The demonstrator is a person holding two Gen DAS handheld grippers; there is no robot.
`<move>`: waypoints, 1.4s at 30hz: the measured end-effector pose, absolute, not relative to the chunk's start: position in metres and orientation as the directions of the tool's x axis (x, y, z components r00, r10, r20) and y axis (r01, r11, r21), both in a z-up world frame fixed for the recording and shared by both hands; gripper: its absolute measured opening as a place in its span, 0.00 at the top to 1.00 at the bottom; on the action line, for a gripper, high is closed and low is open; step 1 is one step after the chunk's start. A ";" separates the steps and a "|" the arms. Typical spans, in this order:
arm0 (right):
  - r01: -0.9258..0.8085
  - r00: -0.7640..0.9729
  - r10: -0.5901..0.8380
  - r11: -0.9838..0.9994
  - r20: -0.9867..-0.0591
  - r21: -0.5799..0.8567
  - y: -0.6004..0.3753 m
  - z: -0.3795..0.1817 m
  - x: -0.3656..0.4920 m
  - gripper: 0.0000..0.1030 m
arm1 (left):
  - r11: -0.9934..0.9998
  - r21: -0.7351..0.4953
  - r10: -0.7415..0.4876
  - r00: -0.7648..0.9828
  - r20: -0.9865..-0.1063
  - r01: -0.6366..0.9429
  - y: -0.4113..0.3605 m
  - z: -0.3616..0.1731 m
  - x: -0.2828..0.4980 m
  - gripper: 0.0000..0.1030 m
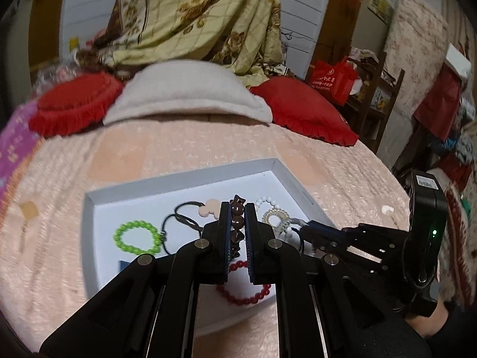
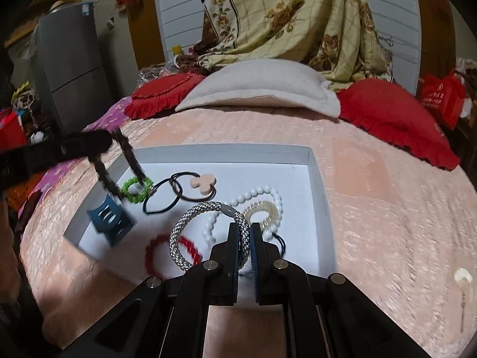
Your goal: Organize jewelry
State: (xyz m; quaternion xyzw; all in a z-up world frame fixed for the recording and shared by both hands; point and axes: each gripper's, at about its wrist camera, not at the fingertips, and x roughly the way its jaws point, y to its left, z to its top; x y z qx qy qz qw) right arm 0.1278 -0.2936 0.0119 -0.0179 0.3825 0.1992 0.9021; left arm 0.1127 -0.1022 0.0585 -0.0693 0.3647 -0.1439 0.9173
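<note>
The left hand-held gripper [image 1: 237,223] is clamped on a brown bead bracelet [image 1: 237,212], the right hand-held gripper [image 2: 245,235] on a silver braided bracelet [image 2: 208,238], above the white tray [image 2: 316,179]. Both seem light and floppy; pinching the band suits.

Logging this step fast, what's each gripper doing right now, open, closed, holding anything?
Left gripper: closed on the brown bead bracelet.
Right gripper: closed on the silver braided bracelet.
</note>
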 end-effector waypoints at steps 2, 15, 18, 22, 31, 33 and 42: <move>-0.362 0.616 0.352 0.921 -0.704 0.144 -0.289 0.007 0.136 0.94 | 0.945 -0.261 -0.322 0.685 -0.654 0.196 -0.098 0.048 0.121 0.93; -0.352 0.550 0.334 0.924 -0.765 0.150 -0.253 -0.023 0.157 0.94 | 0.979 -0.199 -0.184 0.601 -0.778 0.041 -0.062 -0.014 0.151 0.93; -0.343 0.552 0.321 0.929 -0.770 0.142 -0.248 -0.025 0.158 0.94 | 0.981 -0.188 -0.176 0.588 -0.789 0.042 -0.067 -0.017 0.151 0.93; -0.330 0.554 0.306 0.934 -0.774 0.133 -0.247 -0.026 0.160 0.94 | 0.982 -0.183 -0.178 0.562 -0.808 0.048 -0.068 -0.021 0.153 0.80; -0.301 0.606 0.310 0.942 -0.732 0.150 -0.260 -0.006 0.154 0.77 | 0.979 -0.202 -0.143 0.632 -0.762 -0.021 -0.053 -0.002 0.145 0.34; -0.279 0.644 0.291 0.950 -0.708 0.137 -0.266 0.007 0.149 0.77 | 0.983 -0.183 -0.118 0.673 -0.730 -0.026 -0.051 0.011 0.140 0.24; -0.269 0.675 0.283 0.954 -0.681 0.129 -0.294 0.053 0.090 0.51 | 0.989 0.022 0.127 0.779 -0.614 -0.144 -0.041 0.053 0.093 0.00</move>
